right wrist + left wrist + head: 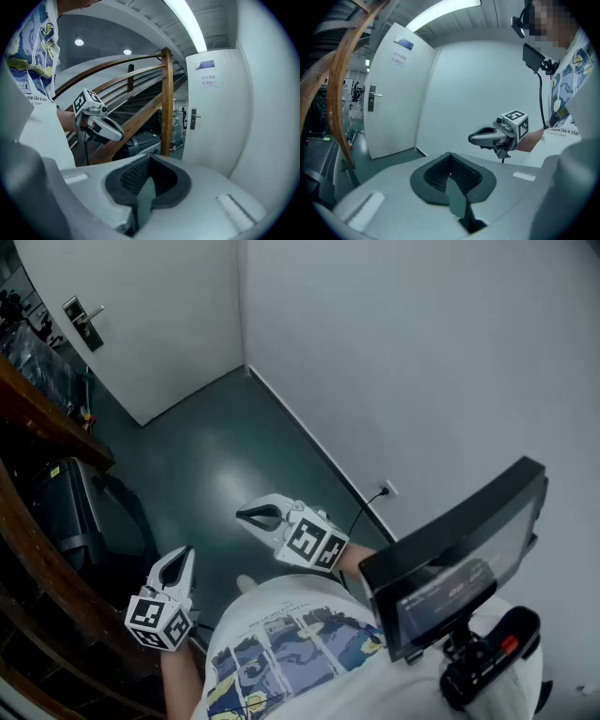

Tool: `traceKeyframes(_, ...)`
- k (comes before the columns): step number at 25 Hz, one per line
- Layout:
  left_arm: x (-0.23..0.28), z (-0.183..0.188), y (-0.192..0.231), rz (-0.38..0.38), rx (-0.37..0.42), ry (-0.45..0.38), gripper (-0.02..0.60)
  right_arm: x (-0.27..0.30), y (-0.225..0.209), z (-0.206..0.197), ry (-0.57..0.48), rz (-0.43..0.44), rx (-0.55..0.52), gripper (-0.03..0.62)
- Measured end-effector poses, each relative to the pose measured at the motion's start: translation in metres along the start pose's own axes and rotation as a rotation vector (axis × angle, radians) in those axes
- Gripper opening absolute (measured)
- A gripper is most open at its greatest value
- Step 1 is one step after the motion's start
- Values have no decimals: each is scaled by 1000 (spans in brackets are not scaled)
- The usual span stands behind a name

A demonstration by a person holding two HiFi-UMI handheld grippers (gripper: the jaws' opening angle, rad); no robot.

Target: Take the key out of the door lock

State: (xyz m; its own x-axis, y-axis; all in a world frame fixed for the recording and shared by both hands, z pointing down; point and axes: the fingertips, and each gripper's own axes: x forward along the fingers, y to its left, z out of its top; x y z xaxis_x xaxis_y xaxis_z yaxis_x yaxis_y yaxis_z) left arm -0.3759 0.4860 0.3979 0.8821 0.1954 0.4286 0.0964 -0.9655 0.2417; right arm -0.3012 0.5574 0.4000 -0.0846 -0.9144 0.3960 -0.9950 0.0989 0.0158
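Note:
The white door (141, 315) stands far off at the top left of the head view, with its metal lock plate and lever handle (82, 322). The same handle (371, 97) appears small in the left gripper view, and the handle (193, 118) also in the right gripper view. No key can be made out at this distance. My left gripper (184, 555) and right gripper (246, 516) are held in front of the person's chest, both shut and empty. Each one sees the other: the right gripper (480, 137), the left gripper (117, 136).
A curved wooden stair railing (42, 418) runs along the left, with a black case (70, 512) under it. A wall socket with a cable (387, 489) sits on the right wall. Dark green floor (216, 456) stretches to the door. A screen on a mount (459, 559) hangs near the person's chest.

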Motion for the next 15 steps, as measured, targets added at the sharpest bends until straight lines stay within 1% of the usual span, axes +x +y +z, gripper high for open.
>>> traceKeyframes(4, -18, -10, 9, -1, 11, 13, 6, 14, 21, 4, -1, 6, -1, 3)
traceKeyframes(9, -45, -21, 25, -15, 35, 22, 6, 37, 47, 15, -1, -8, -2, 3)
traceKeyframes(13, -53, -24, 31, -49, 42, 17, 6, 38, 53, 21, -4, -71, 15, 3)
traceKeyframes(15, -52, -24, 35, -69, 44, 12, 6, 38, 56, 19, 6, -89, 5, 10)
